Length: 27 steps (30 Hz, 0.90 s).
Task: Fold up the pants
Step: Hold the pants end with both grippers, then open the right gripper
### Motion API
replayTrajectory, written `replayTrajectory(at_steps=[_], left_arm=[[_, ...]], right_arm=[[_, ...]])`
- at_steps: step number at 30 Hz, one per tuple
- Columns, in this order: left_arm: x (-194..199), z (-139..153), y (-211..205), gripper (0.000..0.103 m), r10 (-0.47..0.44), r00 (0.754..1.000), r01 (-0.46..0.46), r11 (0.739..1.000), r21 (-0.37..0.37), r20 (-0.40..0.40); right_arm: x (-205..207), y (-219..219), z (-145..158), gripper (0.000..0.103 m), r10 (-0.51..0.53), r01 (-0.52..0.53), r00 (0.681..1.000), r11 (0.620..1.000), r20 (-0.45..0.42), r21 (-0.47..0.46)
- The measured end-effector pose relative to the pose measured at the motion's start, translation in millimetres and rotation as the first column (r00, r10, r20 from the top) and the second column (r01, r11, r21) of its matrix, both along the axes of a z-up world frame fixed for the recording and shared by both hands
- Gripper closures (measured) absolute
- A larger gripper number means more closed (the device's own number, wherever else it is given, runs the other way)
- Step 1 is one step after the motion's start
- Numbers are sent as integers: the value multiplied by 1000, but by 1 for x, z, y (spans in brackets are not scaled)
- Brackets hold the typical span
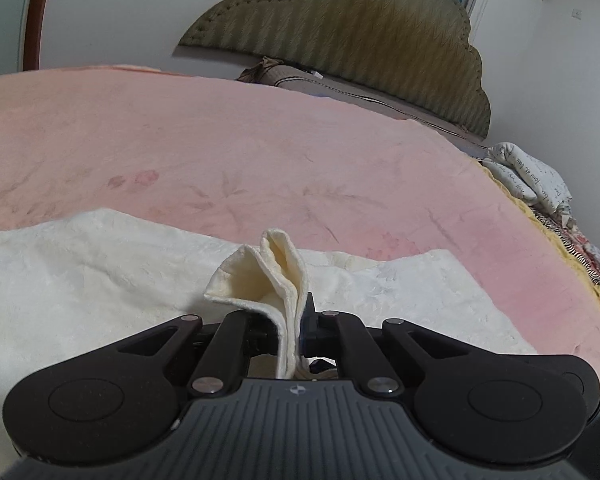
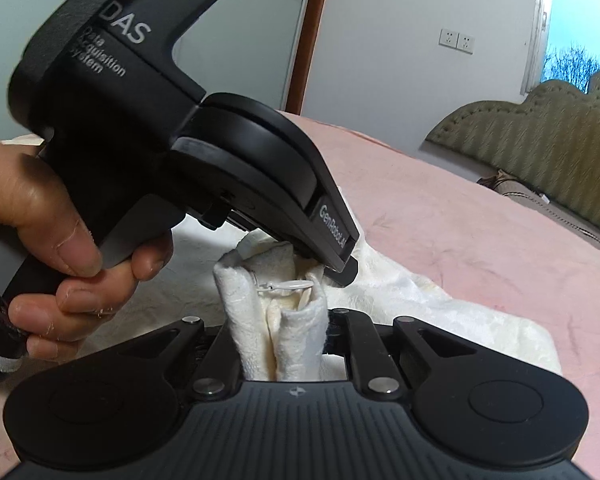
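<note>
Right wrist view: my right gripper pinches a bunched edge of the cream pants, my left gripper clamps a fold just beside it. The pants lie at the bed's near edge. I'd lift both evenly, keeping layers aligned.

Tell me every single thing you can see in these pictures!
Pants: one, cream white, spread on the bed, bunched edges pinched in both grippers.
Blanket: one, pink, covering the bed.
Headboard: one, olive green, against the white wall.
Printed cloth: one, white with writing, at the bed's right edge.
Window: one, blue sky outside, behind the headboard.
Wall sockets: two, white, on the wall.
Hand: one, holding the left gripper's handle.
Left gripper: black, jaws shut on pants.
Right gripper: black, jaws shut on pants.
</note>
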State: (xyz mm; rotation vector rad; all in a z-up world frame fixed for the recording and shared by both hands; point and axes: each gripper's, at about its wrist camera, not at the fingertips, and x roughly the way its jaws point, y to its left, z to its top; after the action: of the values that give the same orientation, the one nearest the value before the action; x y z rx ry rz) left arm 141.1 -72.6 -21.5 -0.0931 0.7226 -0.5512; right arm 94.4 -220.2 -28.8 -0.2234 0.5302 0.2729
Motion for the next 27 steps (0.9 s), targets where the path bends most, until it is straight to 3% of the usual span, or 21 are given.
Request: replayTrajectory(at_steps=[5,8,10,13,15,17,20,22,25,27], left_arm=[[-3,7,2,97,-9,998,7,999,34,56],[6,-2,6,94,-1,1000,1,999,48,-3],[10,-10,8,90,8,1000,-7,999,45,-29],[11,-11,12,86,6,1000,-5,999,41,-24],[11,-11,13,84,5,1000,-4,999,43,-26],[12,-11,14,82,0,1000,2,999,47,-30],[12,-9,14,71,-15,998,17,999,34,-59],[13,-8,17,60,-17,996,18,1000,10,-93],[12,-4,26,38,0,992,-6,999,-41,-128],[11,-2,34,36,11,987,-24,997,-79,-161]], right_arm=[[13,2,4,93,-1,1,1000,1000,12,27],[18,5,1,89,6,-5,1000,999,-27,37],[22,7,-1,72,15,-15,998,1000,-68,7],[5,8,2,54,39,-43,997,997,-60,-71],[-14,0,11,47,56,-62,996,994,-65,-89],[-35,-15,22,47,68,-72,996,995,-60,-73],[-71,-42,35,43,12,-14,1000,994,-15,-107],[-89,-57,36,32,-55,60,998,981,32,-186],[-102,-76,32,32,-113,123,992,949,51,-289],[-103,-84,26,32,-115,117,993,945,26,-304]])
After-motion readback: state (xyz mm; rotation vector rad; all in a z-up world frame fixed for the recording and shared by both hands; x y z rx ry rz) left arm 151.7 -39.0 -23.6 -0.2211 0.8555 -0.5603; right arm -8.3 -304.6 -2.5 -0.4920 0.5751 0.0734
